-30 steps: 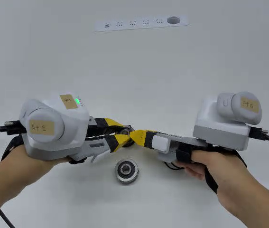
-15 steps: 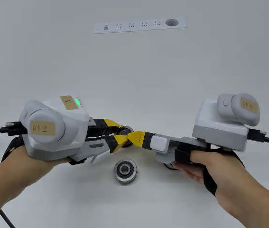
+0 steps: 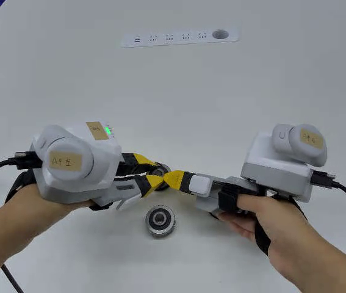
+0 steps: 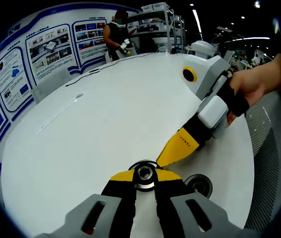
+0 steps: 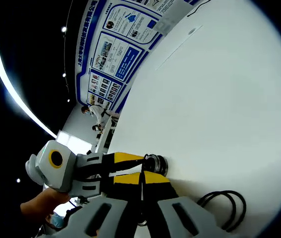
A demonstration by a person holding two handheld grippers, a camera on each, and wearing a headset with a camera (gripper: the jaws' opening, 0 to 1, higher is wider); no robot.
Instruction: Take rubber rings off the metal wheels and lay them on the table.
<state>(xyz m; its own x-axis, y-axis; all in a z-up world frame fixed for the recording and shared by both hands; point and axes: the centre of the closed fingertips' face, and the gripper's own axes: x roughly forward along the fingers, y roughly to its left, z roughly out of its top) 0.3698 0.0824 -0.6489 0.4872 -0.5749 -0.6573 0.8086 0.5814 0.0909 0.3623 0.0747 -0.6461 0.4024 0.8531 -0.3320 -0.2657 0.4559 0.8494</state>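
Rubber rings are what is being worked on. In the head view the wheel in hand is a small silver metal wheel, held just above the white worktop. It is clamped between the yellow-tipped jaws of the left hand-held gripper. The right hand-held gripper comes in from 3 o'clock and its yellow tips meet that wheel's rim. A second silver wheel with a dark tyre lies flat on the worktop at 6 o'clock of the pair, apart from both. A long white socket strip lies far off at 12 o'clock.

In the left gripper view, the left hand-held gripper is closed on the small silver metal wheel from both sides, hub towards the camera. A thin black rubber ring shows as an arc over the top of the rim. The right hand-held gripper touches it at about 2 o'clock. The second silver wheel rests at 4 o'clock.

In the right gripper view, the right hand-held gripper has its jaws pressed together with no gap, and its tips are at the wheel. I cannot tell whether the ring is pinched between them. Loose black loops lie on the worktop at 4 o'clock; by their look they are rings already off.

The step appears to be peeling the ring off the held wheel. Next, the right jaws need a sure bite on the rubber, then a pull outward over the rim while the left holds the wheel firm. After that the ring can be laid beside the loose ones.
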